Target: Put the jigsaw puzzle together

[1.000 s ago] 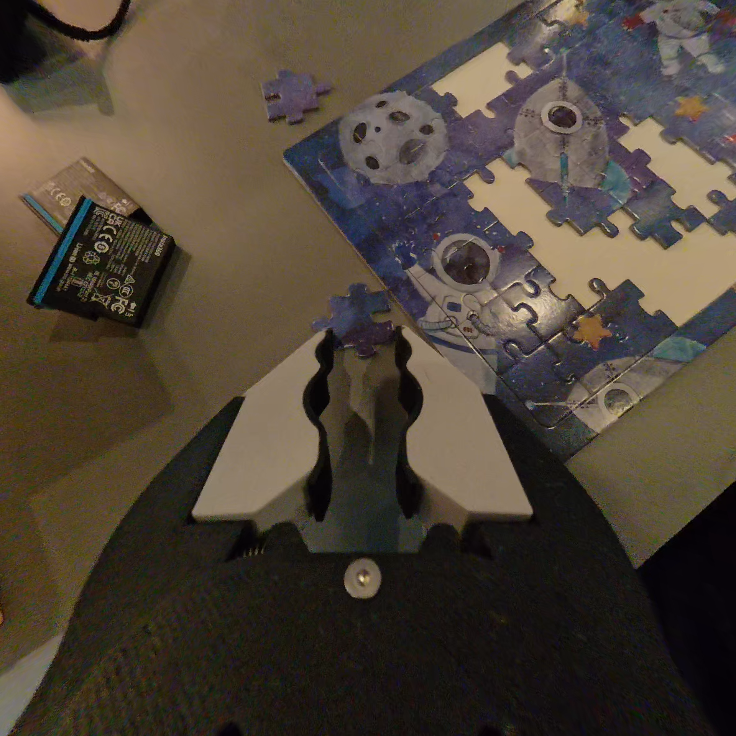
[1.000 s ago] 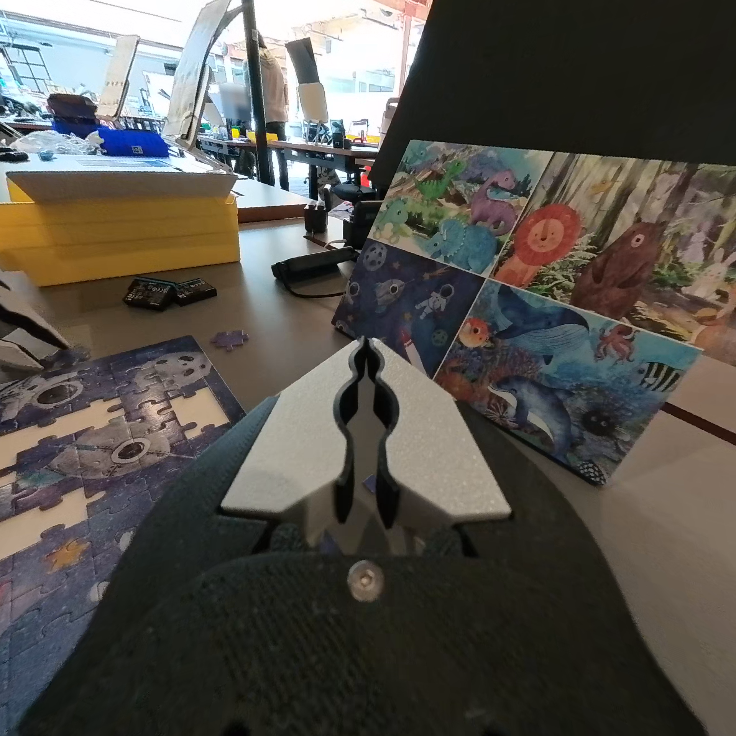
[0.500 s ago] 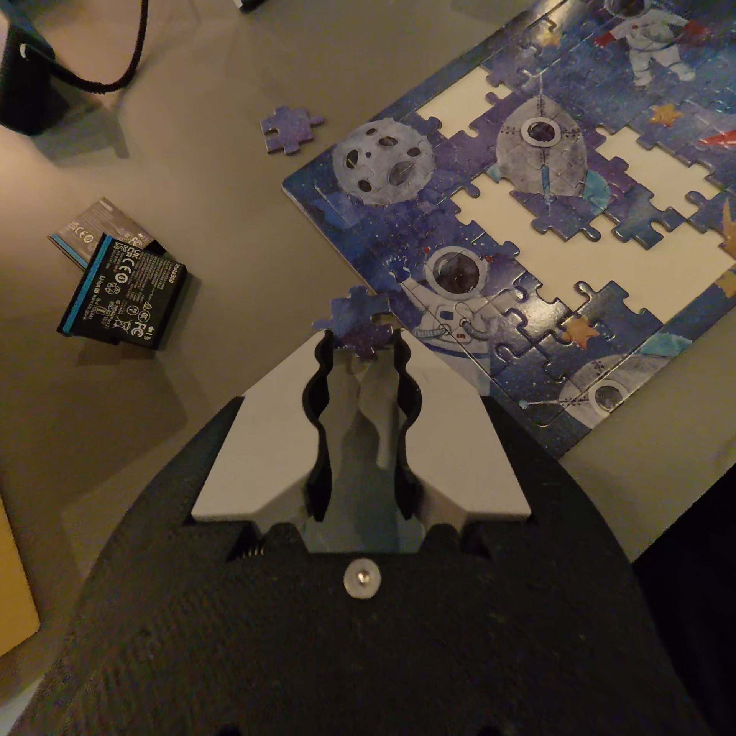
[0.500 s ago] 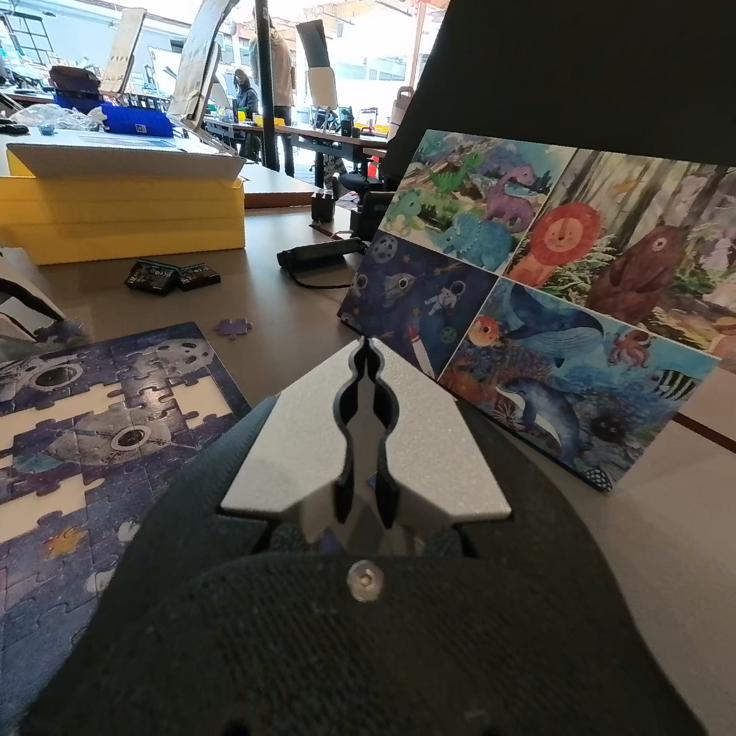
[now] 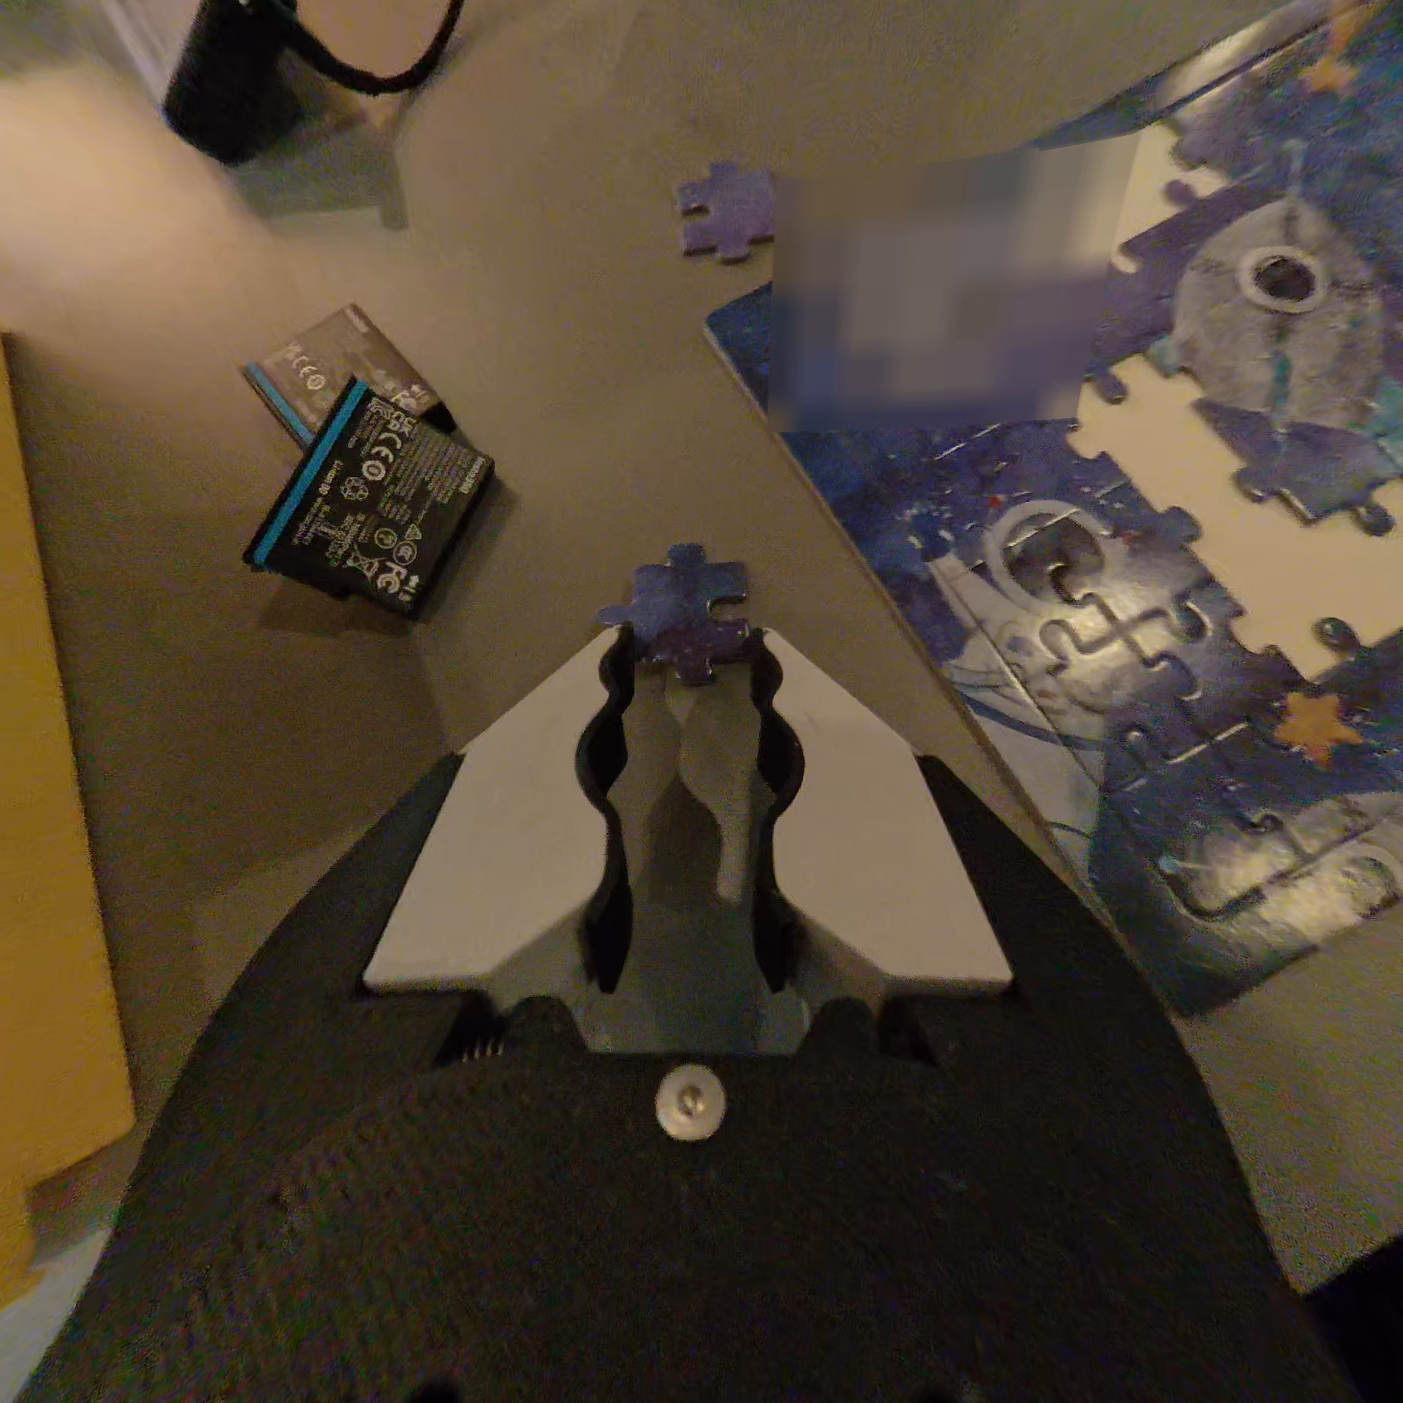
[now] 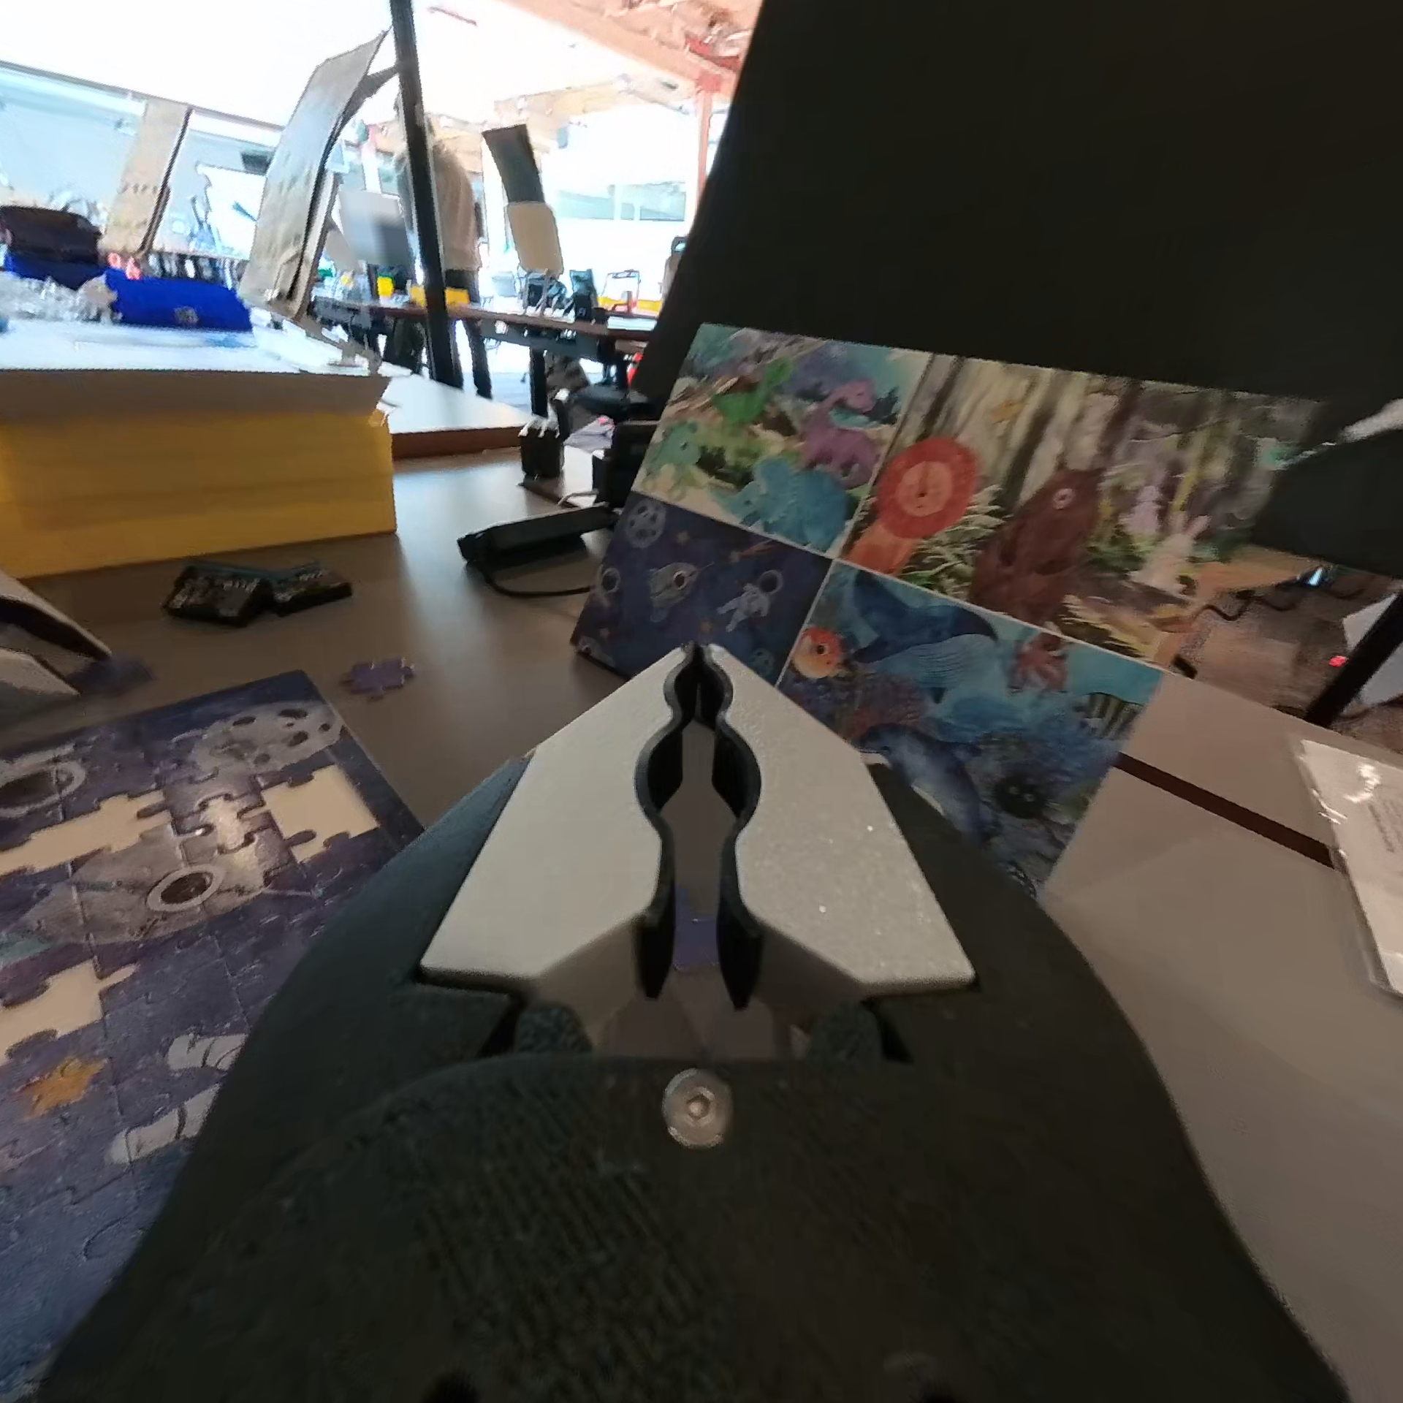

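On the grey table: the jigsaw puzzle (image 5: 1123,683) lies flat, partly built, with several pale gaps between its space-themed pieces.
Left gripper (image 5: 689,634): its fingertips are clenched on a purple puzzle piece (image 5: 683,607), which is held above the bare table (image 5: 569,266), just left of the puzzle's near left edge.
Right gripper (image 6: 700,659): the jaws are pressed together with nothing between the tips; it hovers to the right of the puzzle.
Loose piece (image 5: 725,209): it lies on the table near the puzzle's far left corner, apart from it.
Two black batteries (image 5: 372,501): they lie to the left, one overlapping the other.
Picture board (image 6: 873,592): it stands tilted beyond the right gripper.
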`<state>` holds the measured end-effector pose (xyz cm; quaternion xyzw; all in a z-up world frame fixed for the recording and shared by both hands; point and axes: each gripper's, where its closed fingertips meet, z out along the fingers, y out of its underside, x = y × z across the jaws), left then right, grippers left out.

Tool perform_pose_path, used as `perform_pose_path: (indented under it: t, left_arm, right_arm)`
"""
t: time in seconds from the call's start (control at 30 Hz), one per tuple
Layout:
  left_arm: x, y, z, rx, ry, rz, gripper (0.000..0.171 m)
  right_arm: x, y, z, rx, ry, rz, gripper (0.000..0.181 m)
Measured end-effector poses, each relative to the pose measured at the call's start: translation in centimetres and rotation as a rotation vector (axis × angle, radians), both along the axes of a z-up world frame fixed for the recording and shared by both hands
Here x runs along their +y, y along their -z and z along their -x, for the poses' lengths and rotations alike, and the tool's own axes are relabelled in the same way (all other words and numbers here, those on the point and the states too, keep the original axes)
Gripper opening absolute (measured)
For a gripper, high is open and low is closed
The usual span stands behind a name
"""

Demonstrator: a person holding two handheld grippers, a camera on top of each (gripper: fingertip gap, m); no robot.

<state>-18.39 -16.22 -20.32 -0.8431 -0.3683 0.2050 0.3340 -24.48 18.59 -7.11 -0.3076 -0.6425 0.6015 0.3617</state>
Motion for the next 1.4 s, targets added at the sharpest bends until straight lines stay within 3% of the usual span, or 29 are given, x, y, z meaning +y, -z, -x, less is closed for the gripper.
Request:
perform_pose_path:
  t: [0.33, 0.73, 1.03, 1.4]
  left_arm:
    - [-0.4, -0.4, 0.8, 0.027, -0.034, -0.007, 0.034]
    - [0.3, -0.8, 0.2, 0.043, -0.011, 0.0, 0.027]
    - [0.3, -1.6, 0.6, 0.136, -0.005, -0.017, 0.018]
    - [3.6, -3.4, 1.4, 0.224, 0.069, -0.065, 0.016]
  right_arm:
    - [2.4, -1.3, -0.5, 0.02, 0.056, 0.077, 0.0]
    - [0.7, -0.3, -1.0, 0.006, 0.019, 0.032, 0.0]
    - [0.7, -0.3, -1.0, 0.004, 0.024, 0.03, 0.0]
    - [2.4, -1.3, -1.1, 0.021, 0.069, 0.059, 0.0]
